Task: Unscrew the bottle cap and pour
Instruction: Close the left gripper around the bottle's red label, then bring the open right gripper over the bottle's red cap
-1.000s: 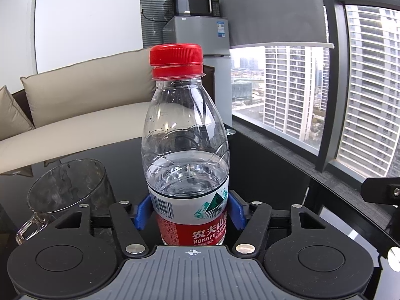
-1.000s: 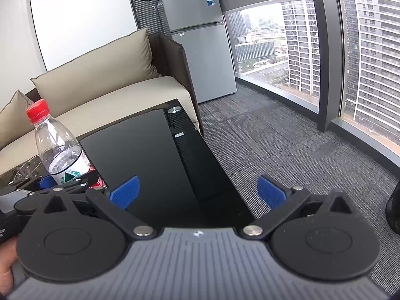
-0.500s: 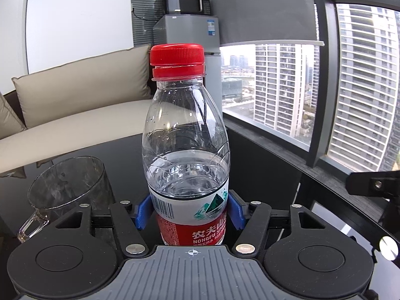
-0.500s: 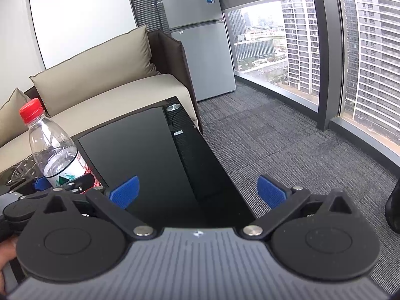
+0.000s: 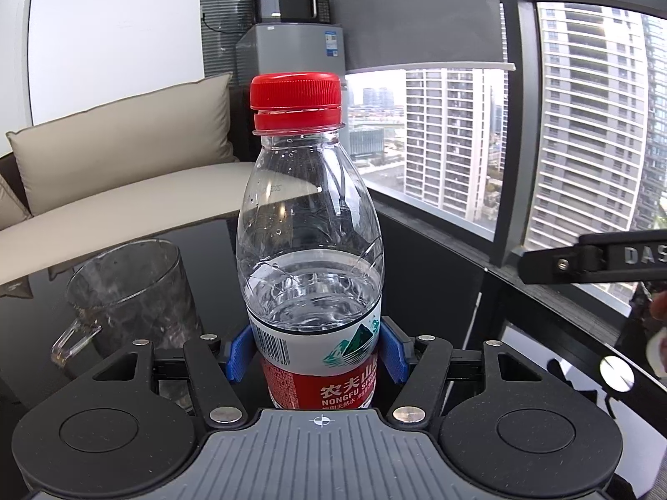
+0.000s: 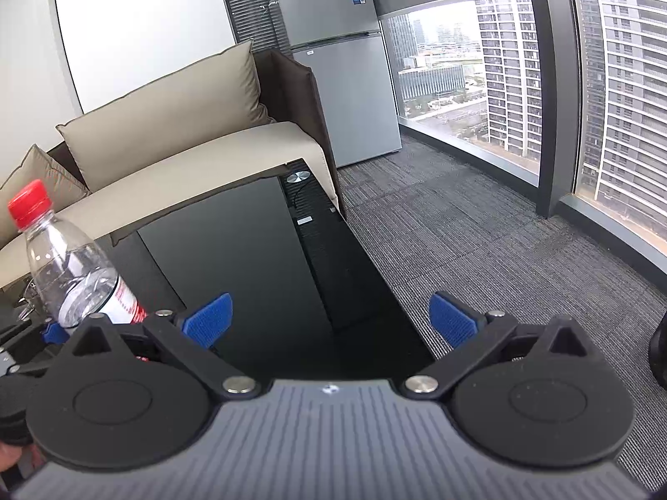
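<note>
Left wrist view: at frame centre, a red-capped water bottle [image 5: 309, 258] is clamped upright at its label by the left gripper [image 5: 316, 352]. A glass mug [image 5: 133, 296] is seen lower left. In the right wrist view, the right gripper [image 6: 331, 318] is spread wide, nothing held.

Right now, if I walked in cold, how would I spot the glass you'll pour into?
Find the black table in front of the beige sofa. On it, the left gripper grips a red-capped bottle; the glass stands just left of that. It is the only open-topped clear vessel there, empty, with a small handle.
</note>
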Tool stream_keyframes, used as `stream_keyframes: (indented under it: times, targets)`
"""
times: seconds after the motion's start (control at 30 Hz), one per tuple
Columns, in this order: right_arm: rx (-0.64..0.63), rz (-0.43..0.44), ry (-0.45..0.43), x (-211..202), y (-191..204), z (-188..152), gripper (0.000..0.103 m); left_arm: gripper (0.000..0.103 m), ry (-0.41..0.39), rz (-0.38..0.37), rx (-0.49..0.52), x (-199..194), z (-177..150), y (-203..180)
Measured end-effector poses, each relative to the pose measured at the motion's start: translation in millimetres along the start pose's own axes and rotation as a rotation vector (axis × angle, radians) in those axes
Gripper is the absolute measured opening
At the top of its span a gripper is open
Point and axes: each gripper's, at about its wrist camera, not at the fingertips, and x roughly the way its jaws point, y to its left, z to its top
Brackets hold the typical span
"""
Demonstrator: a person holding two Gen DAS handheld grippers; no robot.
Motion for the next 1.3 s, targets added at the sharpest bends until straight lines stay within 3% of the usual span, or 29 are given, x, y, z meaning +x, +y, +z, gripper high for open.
stream_keyframes:
  times: [0.23, 0.8, 1.3]
  targets:
    - [0.016, -0.005, 0.009, 5, 2, -3, 0.103, 0.057, 0.008, -0.021, 0.006, -16, -8, 2]
    - [-0.057, 0.076, 0.003, 2, 21, -9, 0.103, 0.057, 0.012, -0.068, 0.035, -51, -27, 12]
    - [-0.006, 0.281, -0.020, -19, 23, -9, 0.103, 0.057, 0.011, -0.117, 0.057, -67, -37, 21]
